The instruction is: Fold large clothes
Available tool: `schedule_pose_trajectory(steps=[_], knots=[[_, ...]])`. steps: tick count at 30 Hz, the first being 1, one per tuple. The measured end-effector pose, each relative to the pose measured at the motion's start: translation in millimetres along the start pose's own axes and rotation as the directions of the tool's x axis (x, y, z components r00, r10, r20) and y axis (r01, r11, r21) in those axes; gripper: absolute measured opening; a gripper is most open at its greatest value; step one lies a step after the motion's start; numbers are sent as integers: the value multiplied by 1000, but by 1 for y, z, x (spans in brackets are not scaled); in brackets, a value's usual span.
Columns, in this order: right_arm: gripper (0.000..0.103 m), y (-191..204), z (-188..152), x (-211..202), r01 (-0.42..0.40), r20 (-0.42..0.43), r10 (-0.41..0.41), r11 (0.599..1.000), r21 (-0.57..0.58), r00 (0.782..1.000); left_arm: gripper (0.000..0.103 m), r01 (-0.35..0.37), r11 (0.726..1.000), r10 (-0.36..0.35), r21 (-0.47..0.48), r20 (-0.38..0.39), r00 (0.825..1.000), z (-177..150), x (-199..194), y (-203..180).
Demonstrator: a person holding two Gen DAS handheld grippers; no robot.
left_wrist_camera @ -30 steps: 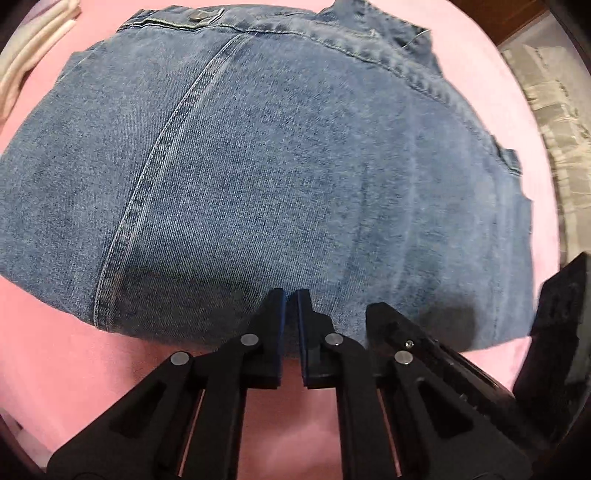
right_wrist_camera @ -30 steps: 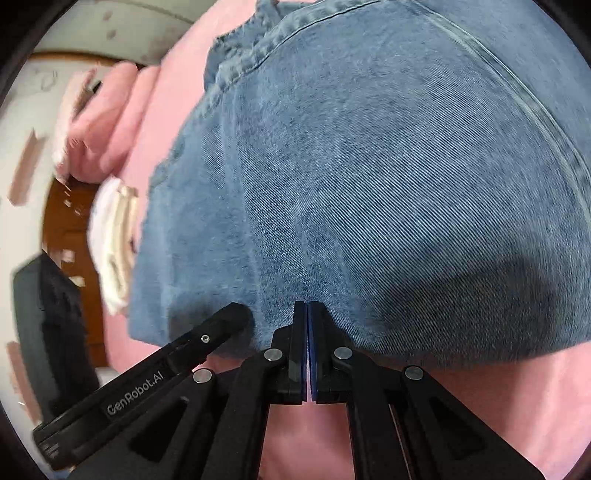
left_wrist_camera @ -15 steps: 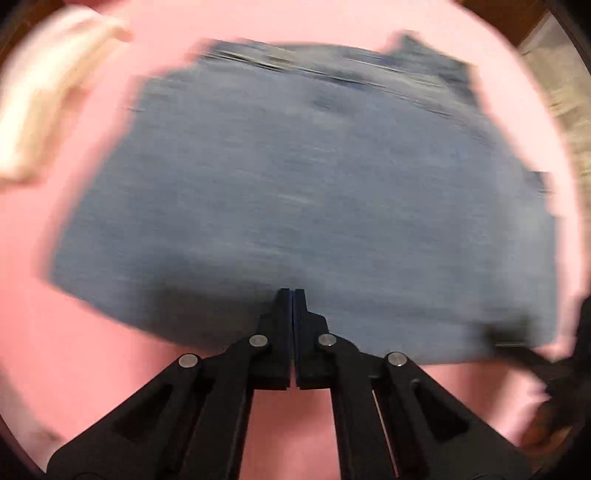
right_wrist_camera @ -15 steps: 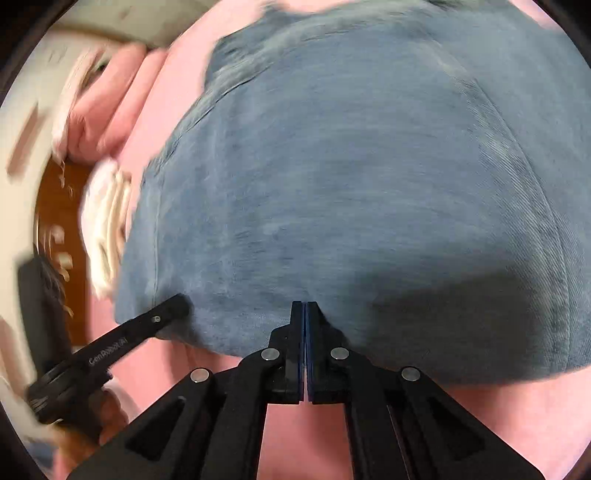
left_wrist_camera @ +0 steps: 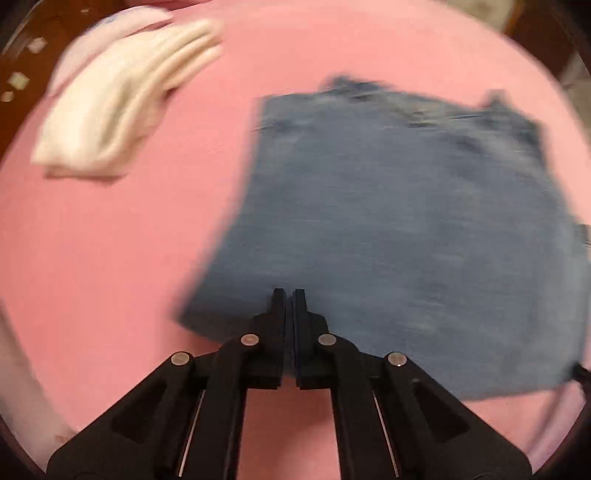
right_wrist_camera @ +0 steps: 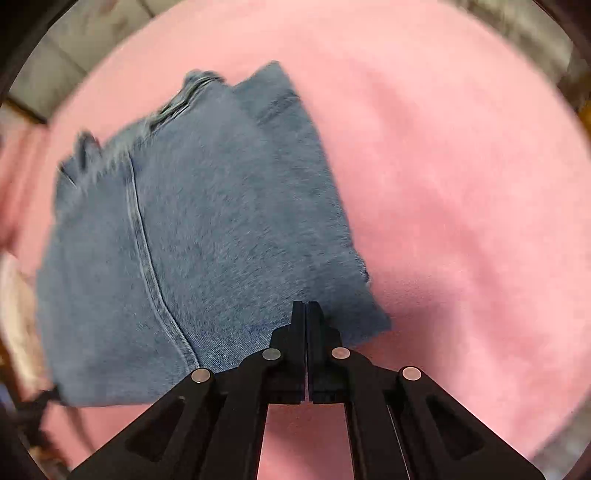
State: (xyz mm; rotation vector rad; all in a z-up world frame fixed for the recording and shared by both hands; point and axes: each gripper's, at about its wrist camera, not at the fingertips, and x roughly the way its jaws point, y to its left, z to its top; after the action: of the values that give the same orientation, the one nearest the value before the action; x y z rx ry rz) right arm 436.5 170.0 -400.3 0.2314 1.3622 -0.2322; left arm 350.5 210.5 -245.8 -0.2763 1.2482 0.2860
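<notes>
Folded blue jeans [left_wrist_camera: 406, 229] lie flat on the pink surface [left_wrist_camera: 122, 258]; they also show in the right wrist view [right_wrist_camera: 207, 236]. My left gripper [left_wrist_camera: 290, 295] is shut and empty, raised above the near left edge of the jeans. My right gripper [right_wrist_camera: 306, 306] is shut and empty, raised above the near right corner of the jeans. Both views are blurred by motion.
A folded white garment [left_wrist_camera: 122, 107] lies on the pink surface at the far left, with a pale pink item [left_wrist_camera: 110, 33] behind it. Dark wood [left_wrist_camera: 22, 62] shows past the surface's edge. The pink surface [right_wrist_camera: 461, 221] stretches to the right of the jeans.
Both grippers have pulled back and up from the near edge of the jeans, so the jeans look smaller. The white garment has come fully into the left view.
</notes>
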Motion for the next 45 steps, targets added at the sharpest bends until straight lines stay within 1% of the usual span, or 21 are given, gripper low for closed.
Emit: schedule_pose_trajectory(steps=[1,2,3,4,6,7,8,10,12,14,17,23,24,26,28,30,33,36,41,42,45], knots=[[0,13,-4,-2,-74,-21,74,997,-11,997,1,98,995,-97,9,-22,995,-6,-5,-15],[0,25,-8,-3,-128,-50,127,992,-19,991,1,178,984,-176,19,-57,983,-10,-6,-30],[0,46,-17,1,-199,-113,194,979,-37,975,1,245,969,-242,29,-98,965,-15,-5,-45],[0,65,-25,5,-233,-160,221,970,-62,962,1,297,954,-289,42,-129,948,-21,-3,-61],[0,101,-42,10,-285,-216,250,946,-152,944,1,351,933,-333,83,-173,927,-30,3,-88],[0,115,-47,10,-288,-215,245,938,-196,945,1,354,929,-330,109,-191,925,-37,8,-99],[0,130,-51,8,-272,-197,226,929,-251,954,1,354,928,-327,121,-199,924,-41,8,-104],[0,145,-54,6,-284,-205,231,913,-293,951,1,379,918,-350,117,-210,913,-39,16,-115],[0,155,-50,9,-311,-232,250,906,-288,940,1,398,911,-369,106,-219,903,-36,24,-116],[0,155,-42,12,-304,-234,239,904,-300,942,1,412,907,-385,90,-222,896,-33,26,-118],[0,160,-31,20,-299,-245,231,907,-297,942,1,437,898,-416,61,-209,885,-12,36,-115],[0,163,-19,28,-279,-249,200,898,-339,948,1,429,902,-416,48,-163,894,26,54,-126],[0,181,-18,37,-272,-249,192,897,-348,949,1,427,903,-415,45,-160,896,33,57,-129],[0,181,-14,40,-272,-256,186,894,-357,949,1,424,905,-413,46,-153,898,43,60,-131],[0,184,-11,42,-282,-258,194,886,-368,947,1,423,904,-412,56,-141,900,54,63,-138],[0,185,-3,36,-294,-213,224,870,-397,951,1,421,904,-412,69,-118,904,66,64,-145],[0,196,19,35,-270,-164,219,863,-428,962,1,410,908,-402,79,-101,910,85,69,-152],[0,202,49,49,-297,-165,250,868,-398,954,1,392,916,-387,85,-75,919,105,79,-164],[0,206,90,54,-315,-139,283,868,-383,949,1,386,920,-380,76,-74,922,136,97,-179],[0,205,98,54,-313,-120,289,873,-375,950,1,383,921,-376,76,-89,922,138,101,-180],[0,205,116,61,-323,-103,307,883,-339,946,1,388,917,-382,96,-74,921,139,102,-180]])
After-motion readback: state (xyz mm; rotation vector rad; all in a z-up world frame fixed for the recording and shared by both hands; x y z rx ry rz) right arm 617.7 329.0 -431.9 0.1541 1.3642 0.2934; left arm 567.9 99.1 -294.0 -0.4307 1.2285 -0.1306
